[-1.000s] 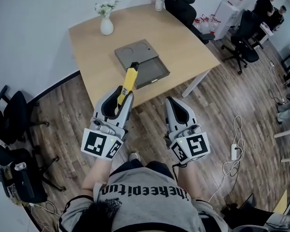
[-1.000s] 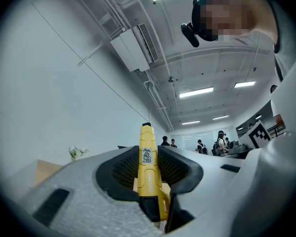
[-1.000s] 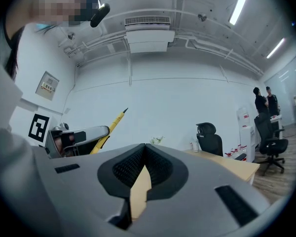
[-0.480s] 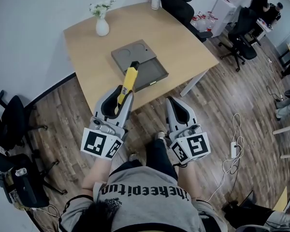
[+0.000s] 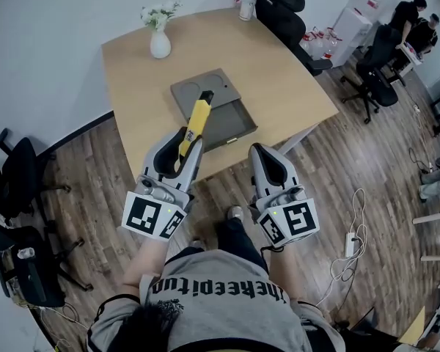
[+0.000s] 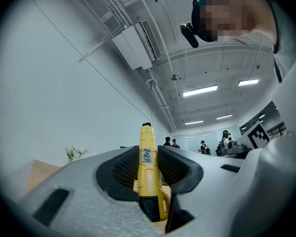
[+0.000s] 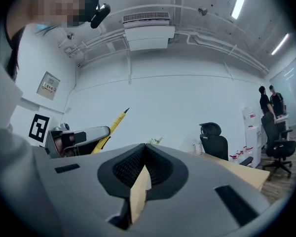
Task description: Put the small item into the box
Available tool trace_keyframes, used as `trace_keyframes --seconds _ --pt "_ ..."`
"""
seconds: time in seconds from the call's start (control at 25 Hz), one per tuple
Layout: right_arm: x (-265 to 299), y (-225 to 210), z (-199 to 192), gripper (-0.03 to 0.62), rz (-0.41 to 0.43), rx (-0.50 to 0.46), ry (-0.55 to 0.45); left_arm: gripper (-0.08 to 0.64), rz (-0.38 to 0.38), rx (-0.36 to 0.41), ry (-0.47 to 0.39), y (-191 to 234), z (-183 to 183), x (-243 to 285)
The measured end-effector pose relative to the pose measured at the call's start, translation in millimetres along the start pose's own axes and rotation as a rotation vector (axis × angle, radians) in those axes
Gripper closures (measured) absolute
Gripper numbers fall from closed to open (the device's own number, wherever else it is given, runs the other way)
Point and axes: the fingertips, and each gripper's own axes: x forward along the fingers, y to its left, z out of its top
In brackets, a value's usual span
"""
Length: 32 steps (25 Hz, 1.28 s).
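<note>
In the head view my left gripper is shut on a yellow small item with a black tip, which sticks out forward over the near table edge. The left gripper view shows the yellow item clamped upright between the left gripper's jaws. A grey box lies open on the wooden table, with its lid beside it on the far side. My right gripper is shut and holds nothing, short of the table's edge. The right gripper view shows the right gripper's jaws closed together and the yellow item at the left.
A white vase with flowers stands at the table's far left corner. Black office chairs stand behind the table and another chair at the left. People are at the far right. A cable and power strip lie on the wooden floor.
Both grippers keep the same pose and the left still grips the yellow item. The person's leg has stepped forward, and the table and box have shifted slightly in the head view.
</note>
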Motion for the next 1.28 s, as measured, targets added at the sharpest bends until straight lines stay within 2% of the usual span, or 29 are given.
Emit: trace_keyframes --seconds 0.64,1.28 --pt "68 -92 0 0.584 0.147 0.020 0.025 0.434 0.131 0.029 0.019 13 -31 92" --pt "88 -137 -11 0.584 0.280 0.039 0.036 0.434 0.248 0.070 0.027 5 -54 126"
